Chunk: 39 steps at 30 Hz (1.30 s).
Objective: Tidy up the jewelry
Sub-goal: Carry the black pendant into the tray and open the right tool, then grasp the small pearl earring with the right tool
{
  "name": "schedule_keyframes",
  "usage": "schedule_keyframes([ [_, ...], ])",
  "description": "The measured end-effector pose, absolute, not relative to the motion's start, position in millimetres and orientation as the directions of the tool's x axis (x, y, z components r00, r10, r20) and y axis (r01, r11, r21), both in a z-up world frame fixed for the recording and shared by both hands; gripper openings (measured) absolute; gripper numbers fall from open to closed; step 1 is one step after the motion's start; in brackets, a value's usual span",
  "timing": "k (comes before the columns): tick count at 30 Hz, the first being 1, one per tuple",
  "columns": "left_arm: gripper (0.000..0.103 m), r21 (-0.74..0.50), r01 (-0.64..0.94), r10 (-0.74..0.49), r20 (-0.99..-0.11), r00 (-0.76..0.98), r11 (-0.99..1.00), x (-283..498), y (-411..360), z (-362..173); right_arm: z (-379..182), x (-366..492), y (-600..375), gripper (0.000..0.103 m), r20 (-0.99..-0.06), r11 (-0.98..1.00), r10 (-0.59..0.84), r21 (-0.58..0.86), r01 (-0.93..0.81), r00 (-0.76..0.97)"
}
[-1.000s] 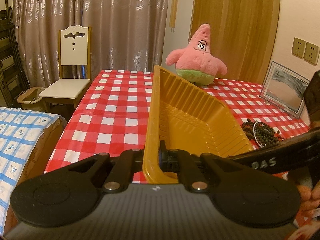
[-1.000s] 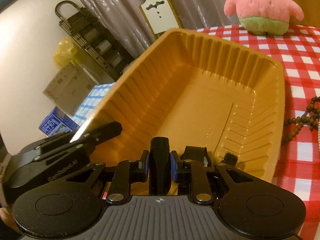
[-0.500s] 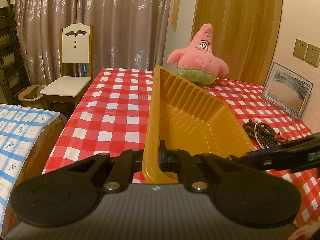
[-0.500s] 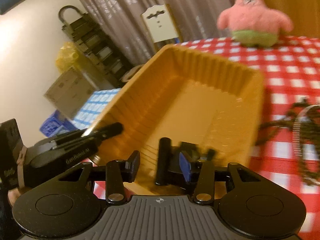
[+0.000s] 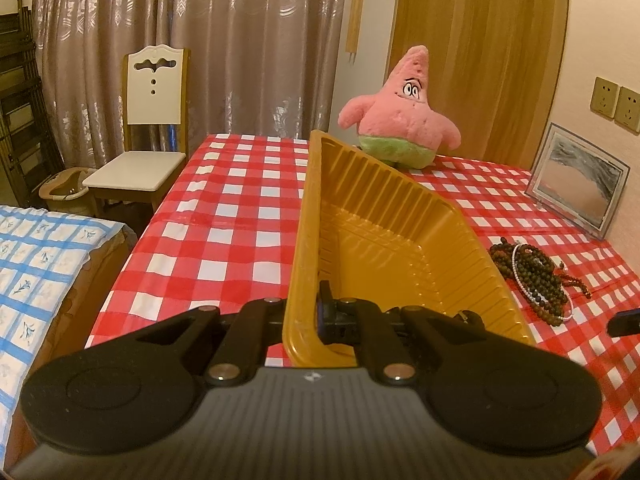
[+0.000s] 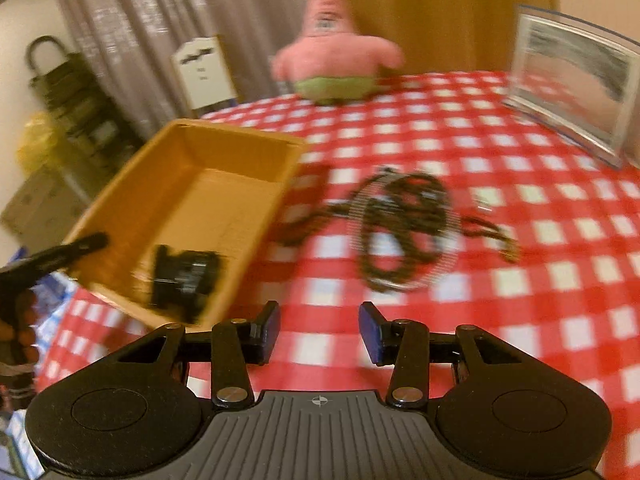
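- A tangle of dark bead strings (image 6: 404,232), with a pale beaded loop among them, lies on the red-and-white checked tablecloth (image 6: 500,152), just right of the yellow tray (image 6: 208,200).
- The right gripper (image 6: 319,330) hovers over bare cloth on the near side of the beads, its blue-padded jaws apart with nothing between them; the beads lie ahead of it and slightly right, not touching.
- The left gripper (image 5: 322,312) is clamped on the tray's near wall, one finger inside and one outside; in its view the tray (image 5: 384,240) stretches away and the beads (image 5: 532,276) sit off the tray's right side.
- In the right wrist view, which is blurred, a small dark object (image 6: 186,276) lies in the tray's near corner.
- Farther back stand a pink star plush (image 5: 400,116) and, right, a framed picture (image 5: 576,184).
- A white chair (image 5: 148,136) stands beyond the table's left edge.
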<state>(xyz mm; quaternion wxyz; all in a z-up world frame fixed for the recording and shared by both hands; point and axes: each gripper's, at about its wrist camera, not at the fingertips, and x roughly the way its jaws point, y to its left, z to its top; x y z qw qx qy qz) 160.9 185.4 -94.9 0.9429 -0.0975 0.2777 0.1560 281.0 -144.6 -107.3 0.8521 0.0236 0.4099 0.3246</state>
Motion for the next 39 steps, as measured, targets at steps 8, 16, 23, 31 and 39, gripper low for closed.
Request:
schedule_keyframes([
  [8,0.005,-0.091,-0.353,0.246,-0.557,0.793,0.931,162,185,-93,-115,306,-204,0.044,-0.699,0.849,0.485,0.232,-0.475,0.526],
  [16,0.005,-0.071,-0.357,0.257,-0.566,0.783,0.931,165,184,-94,-120,319,-230,0.044,-0.697,0.856,0.474,0.22,-0.468,0.539],
  [23,0.005,-0.068,-0.362,0.262,-0.569,0.779,0.93,165,184,-93,-125,344,-224,0.044,-0.686,0.85,0.469,0.179,-0.496,0.556],
  [31,0.005,-0.071,-0.377,0.271,-0.574,0.773,0.924,167,186,-94,-135,384,-200,0.031,-0.674,0.831,0.463,0.105,-0.546,0.576],
  [39,0.005,-0.07,-0.386,0.279,-0.576,0.769,0.92,174,190,-95,-150,421,-180,0.028,-0.683,0.823,0.452,0.071,-0.563,0.574],
])
